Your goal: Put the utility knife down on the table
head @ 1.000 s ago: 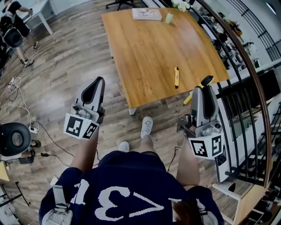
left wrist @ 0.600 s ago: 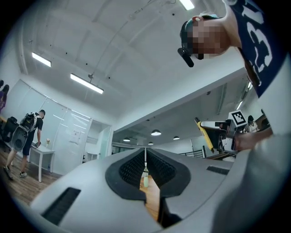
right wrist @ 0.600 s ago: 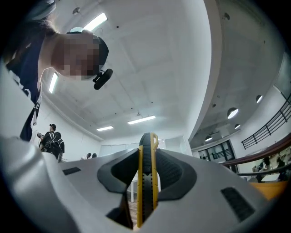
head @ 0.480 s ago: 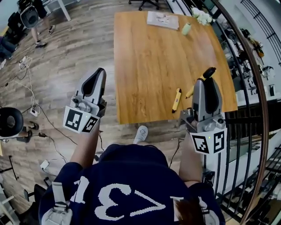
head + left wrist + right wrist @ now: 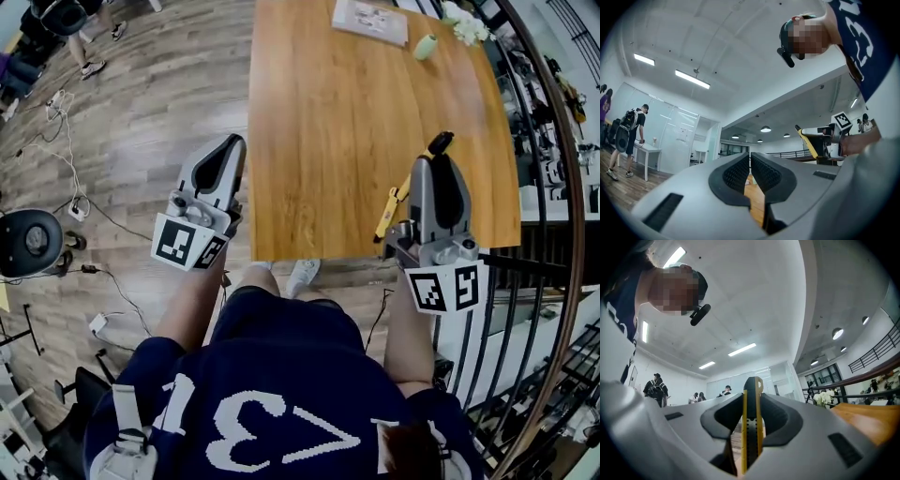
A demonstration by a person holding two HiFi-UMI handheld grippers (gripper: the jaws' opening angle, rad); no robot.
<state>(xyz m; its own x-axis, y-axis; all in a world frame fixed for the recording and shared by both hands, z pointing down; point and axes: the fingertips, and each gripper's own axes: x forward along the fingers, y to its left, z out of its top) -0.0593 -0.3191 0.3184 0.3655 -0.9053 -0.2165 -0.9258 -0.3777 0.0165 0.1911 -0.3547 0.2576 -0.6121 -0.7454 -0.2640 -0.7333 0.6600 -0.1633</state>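
A yellow-and-black utility knife [image 5: 752,427] stands upright between the jaws of my right gripper [image 5: 752,411], which is shut on it. In the head view the right gripper [image 5: 438,167] hovers over the near right part of the wooden table [image 5: 319,141], and the knife's black end [image 5: 441,142] sticks out past the jaws. My left gripper [image 5: 225,157] hangs at the table's near left edge, over the floor. Its pads [image 5: 738,172] are closed together with nothing between them. The left gripper view also catches the knife [image 5: 806,141] off to the right.
A second yellow knife-like tool [image 5: 385,216] lies on the table near its front edge, just left of the right gripper. A book [image 5: 370,19], a pale green bottle [image 5: 427,45] and white flowers [image 5: 464,21] sit at the far end. A dark railing [image 5: 548,216] runs along the right; a chair base [image 5: 28,244] and cables lie on the left floor.
The person has stepped up to the table. Both grippers have come forward, and the right one with the knife now hangs over the tabletop instead of short of its edge.
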